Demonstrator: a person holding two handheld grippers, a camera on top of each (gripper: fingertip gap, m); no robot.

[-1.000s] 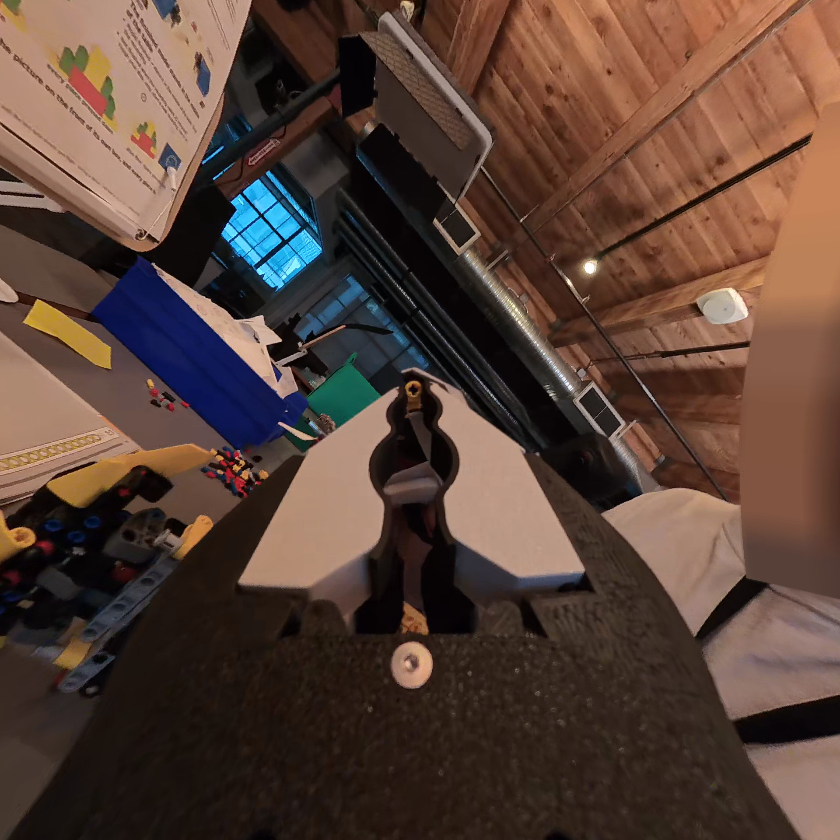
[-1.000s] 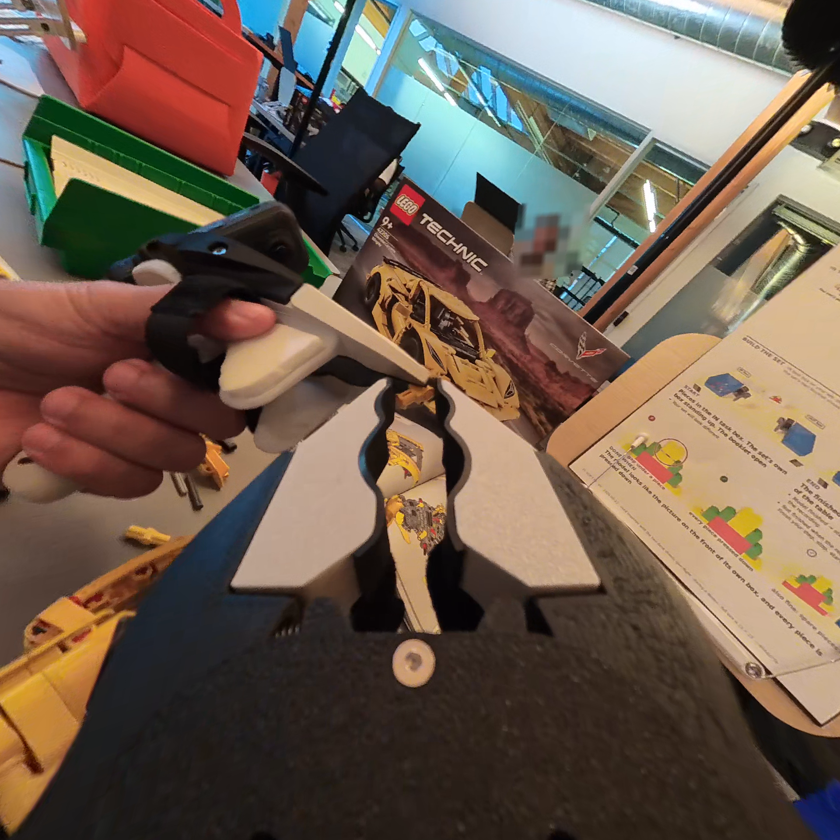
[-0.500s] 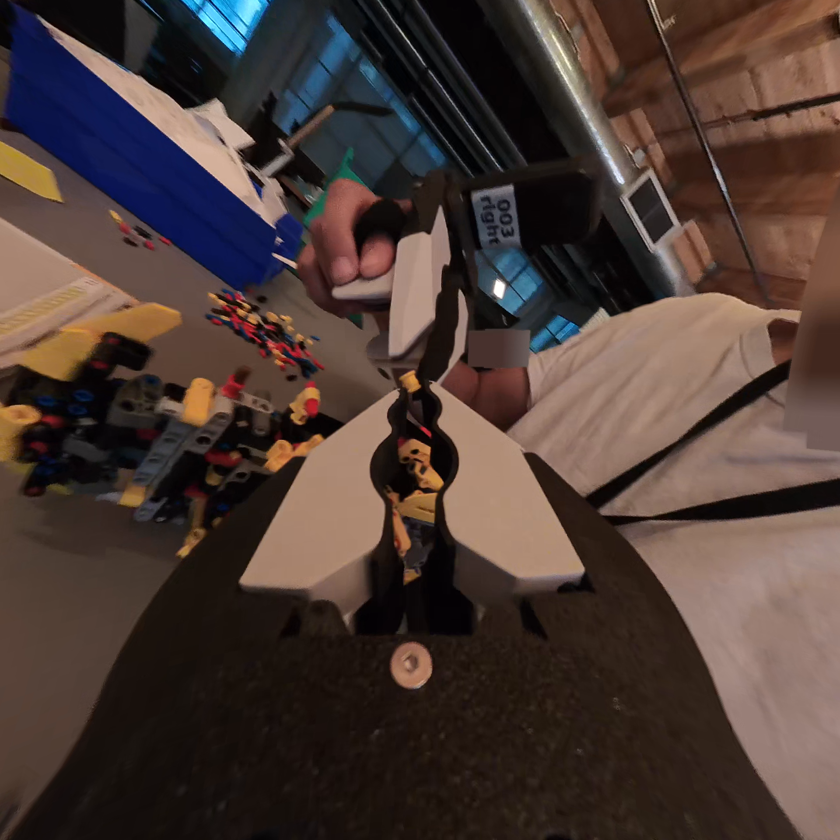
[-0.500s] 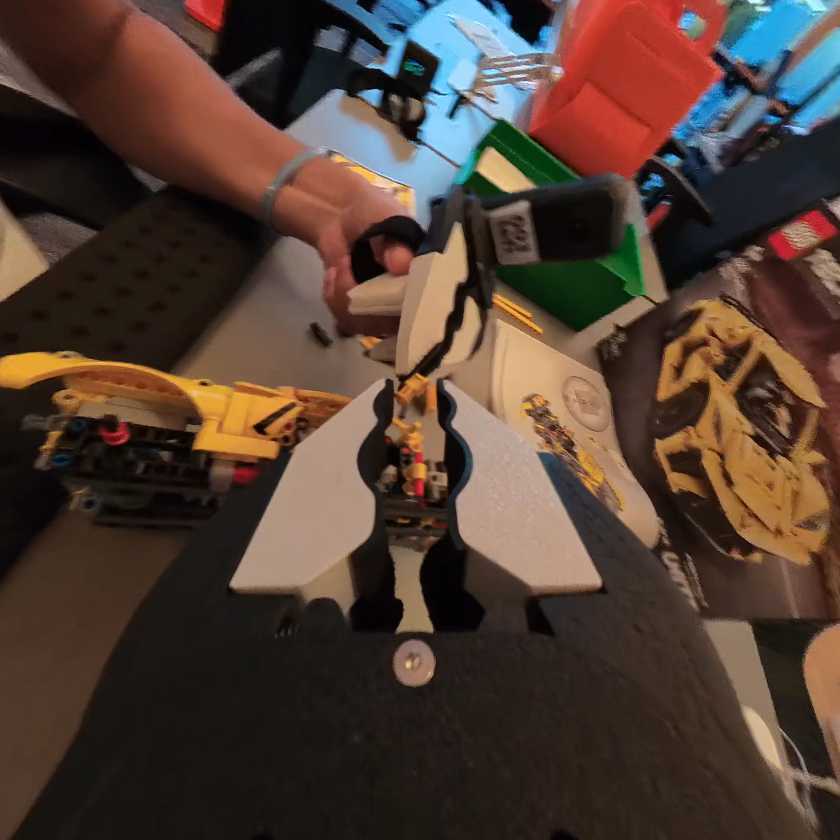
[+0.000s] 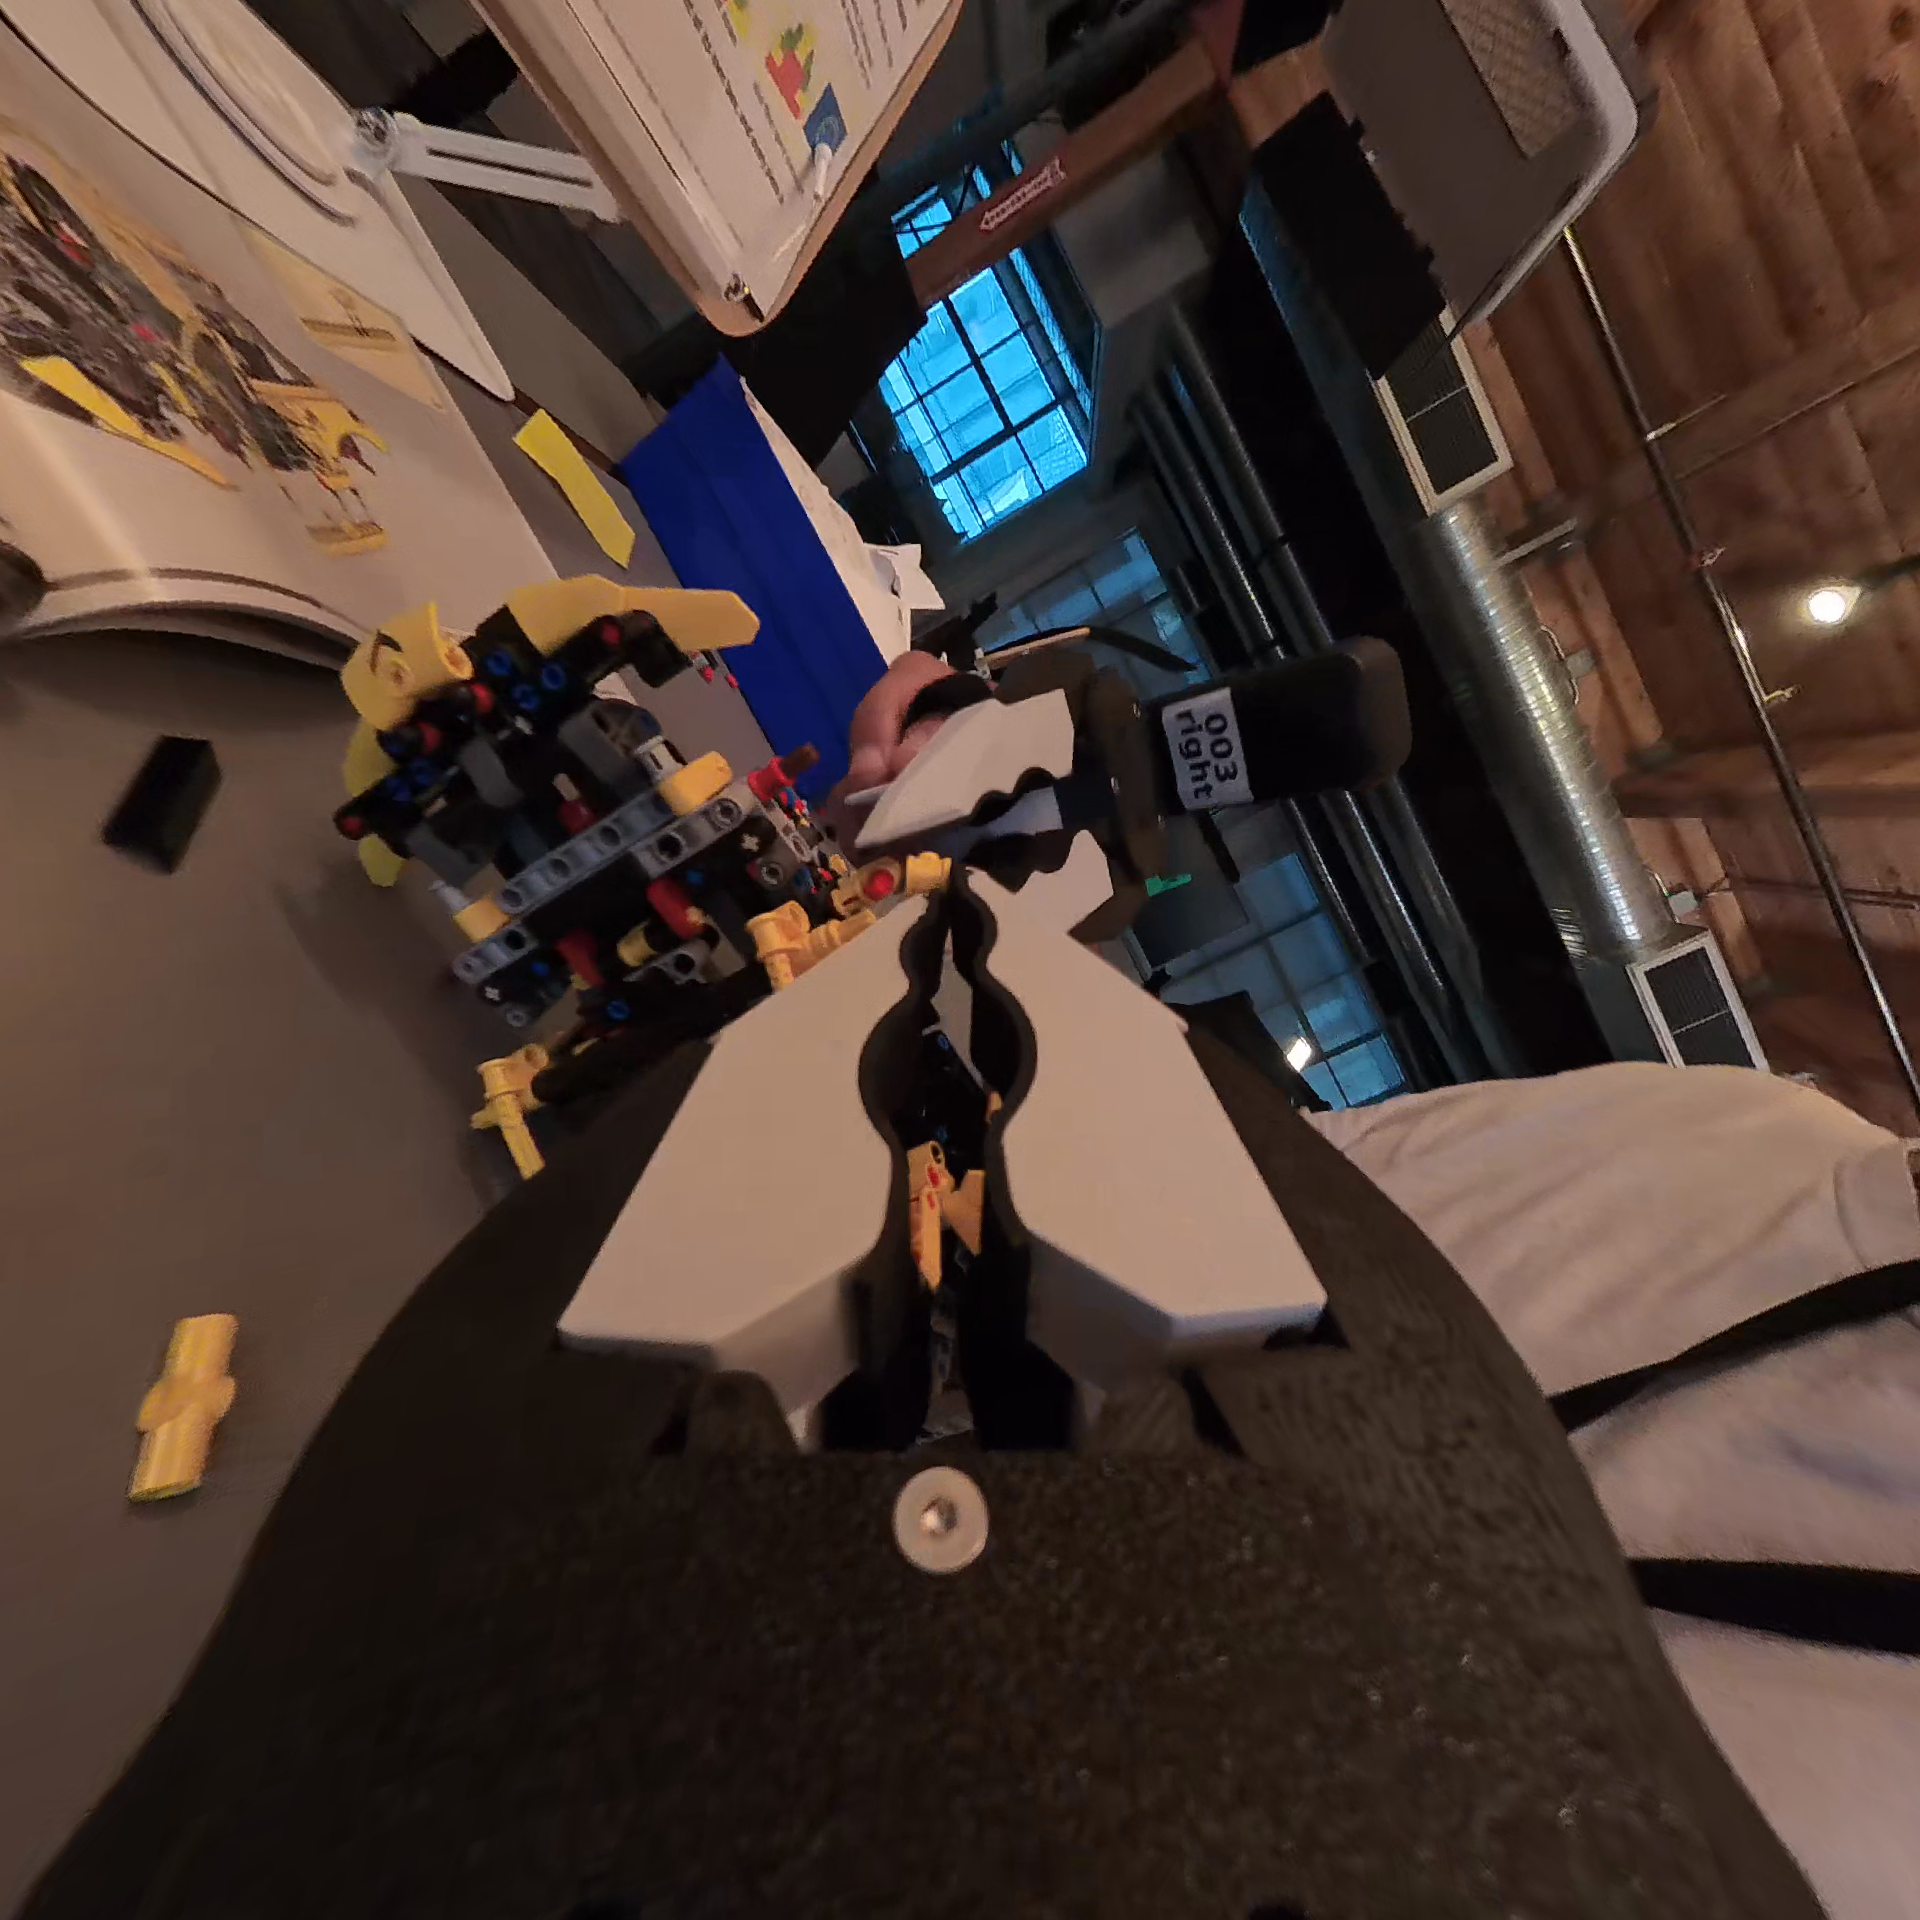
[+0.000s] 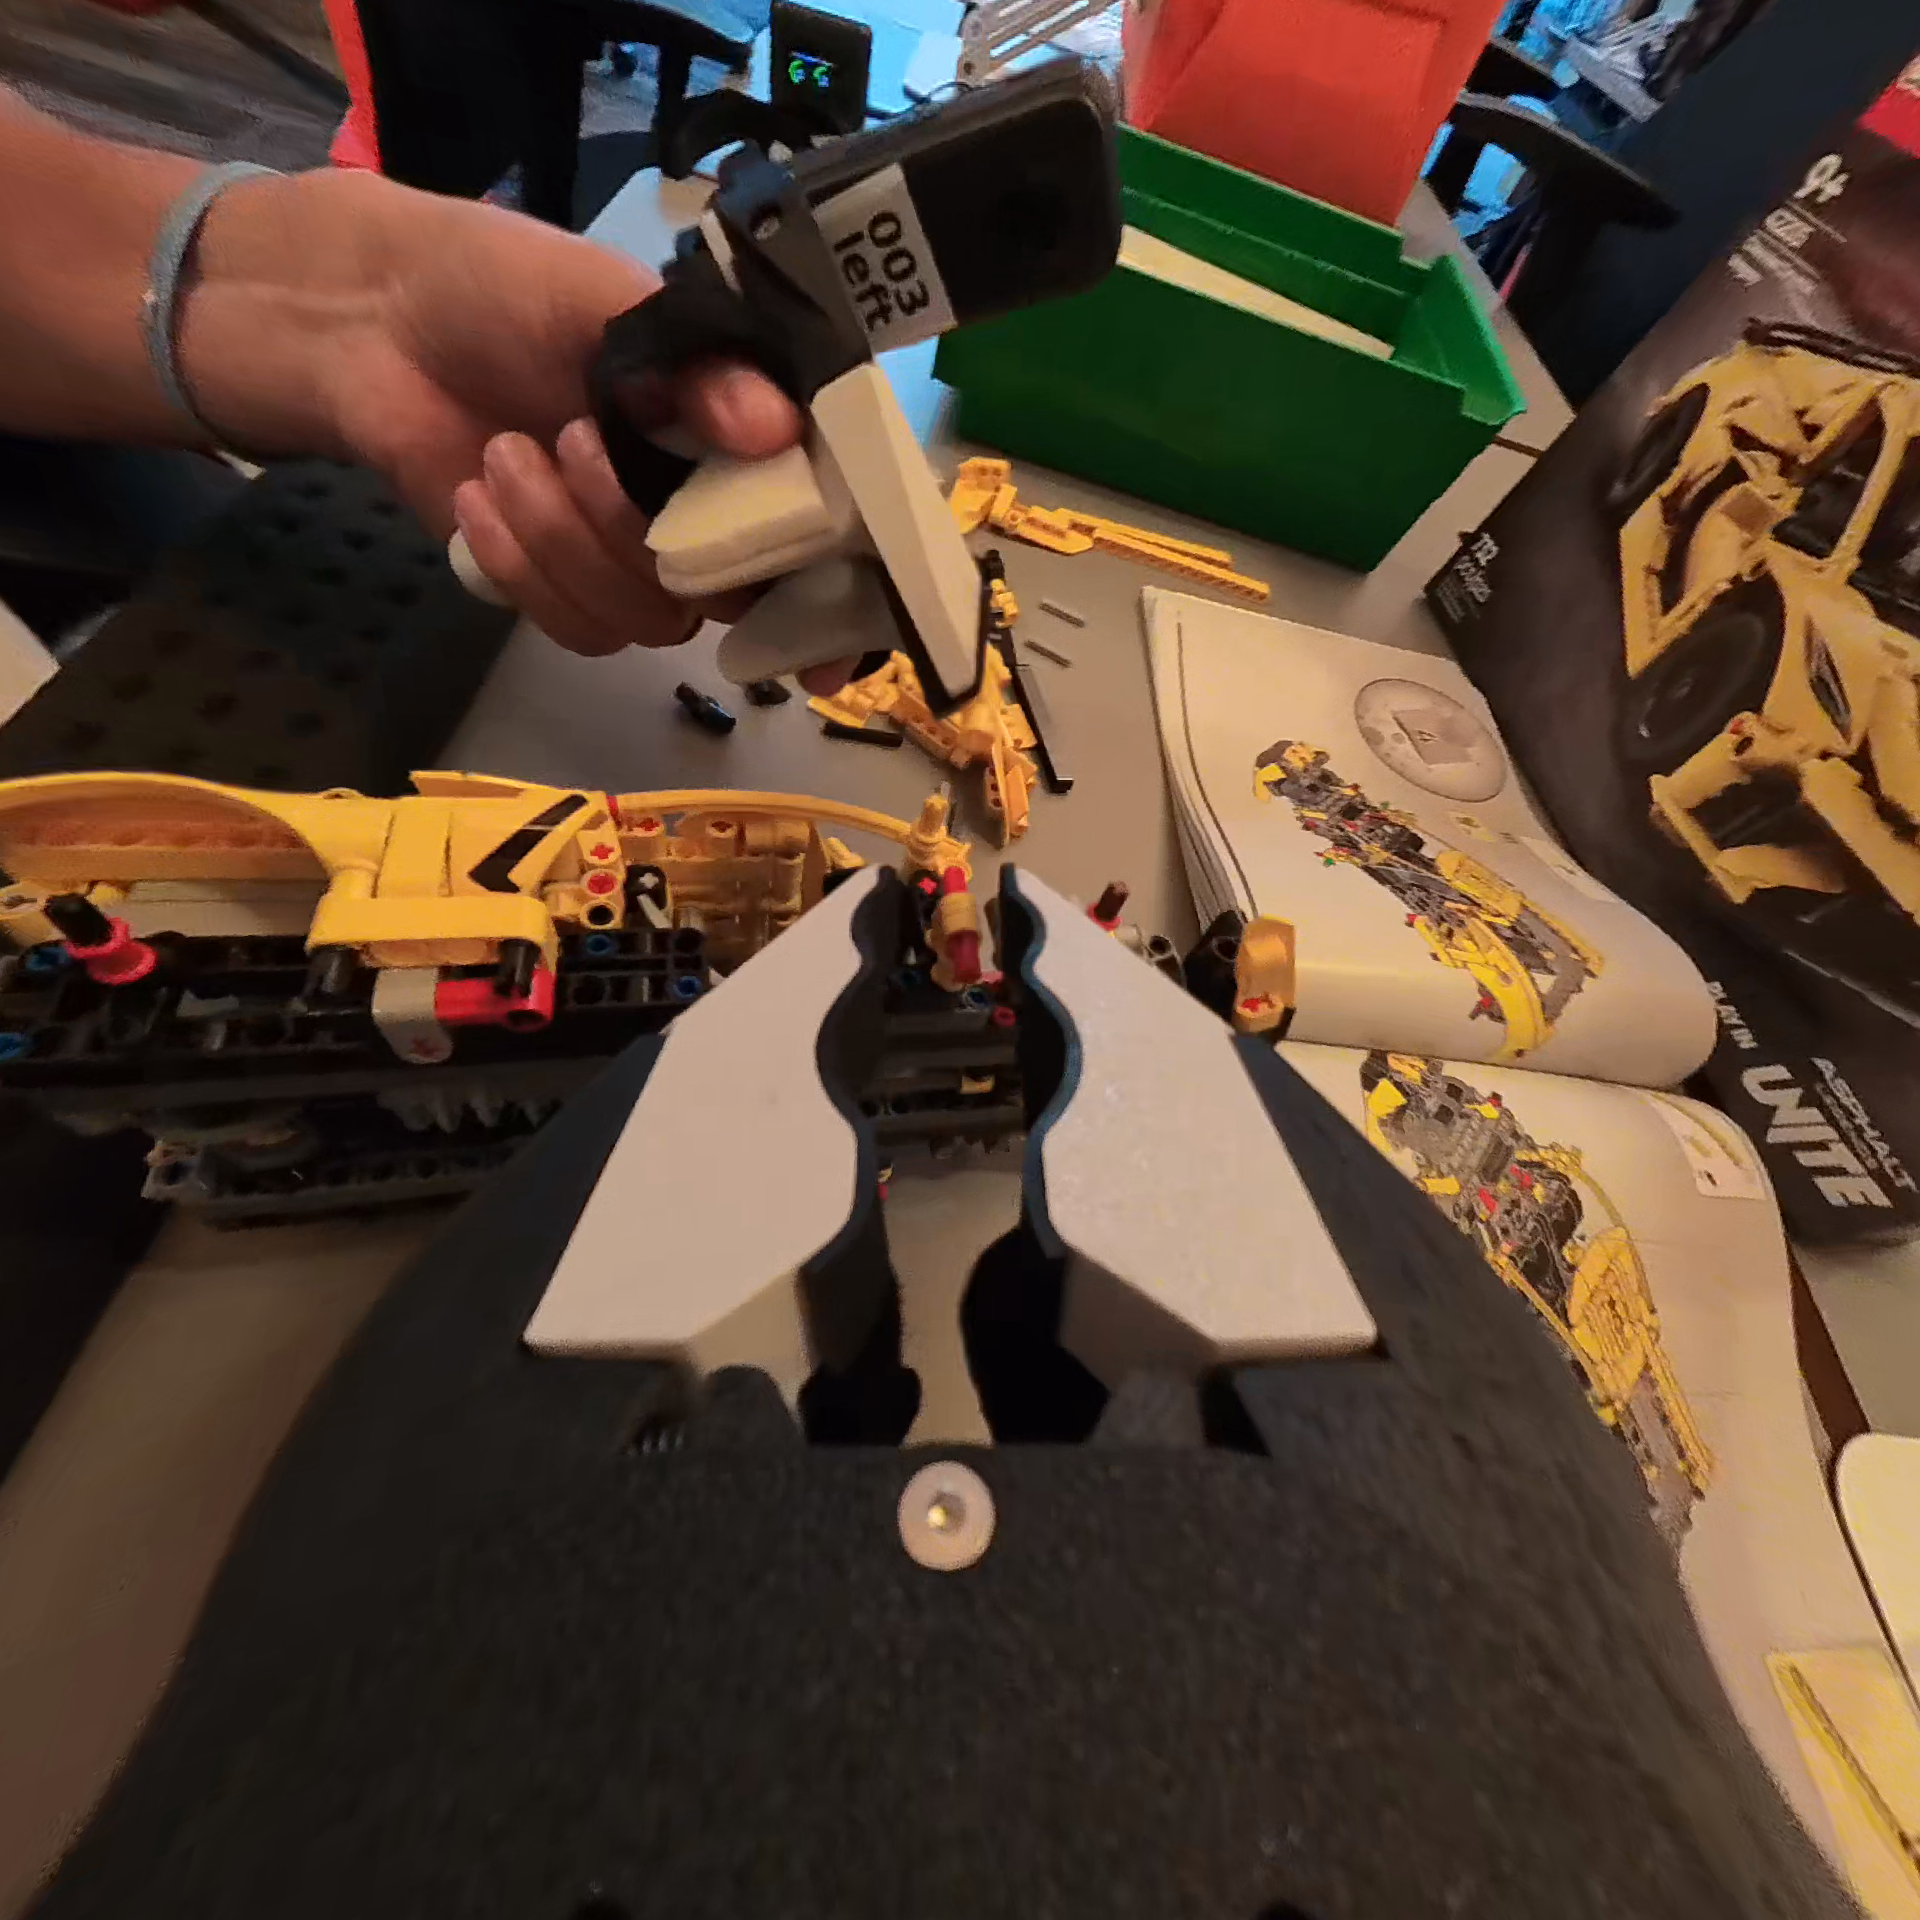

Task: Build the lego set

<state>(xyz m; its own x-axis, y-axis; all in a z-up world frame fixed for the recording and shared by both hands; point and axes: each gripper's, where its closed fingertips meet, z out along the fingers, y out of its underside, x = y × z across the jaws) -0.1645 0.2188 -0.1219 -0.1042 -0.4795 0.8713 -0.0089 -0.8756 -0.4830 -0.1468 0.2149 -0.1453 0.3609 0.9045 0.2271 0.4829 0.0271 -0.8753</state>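
A: Both tongs have come down to the half-built yellow and black plastic car [image 6: 343,966] in the desk's middle.
B: Left tongs [image 5: 948,909] pressed together, pinching a small yellow peg [image 5: 902,878]; right tongs [image 6: 940,904] spread.
A: It's stiff but snaps apart. Hold its black frame.

Grey tabletop [image 6: 540,717] carries half-built yellow-black lego car [image 6: 343,935], open instruction booklet [image 6: 1382,831], green plastic bin [image 6: 1226,416], loose yellow pieces [image 6: 935,717].

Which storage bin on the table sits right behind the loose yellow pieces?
The green bin, just behind the loose yellow pieces; the orange bin stands farther back.
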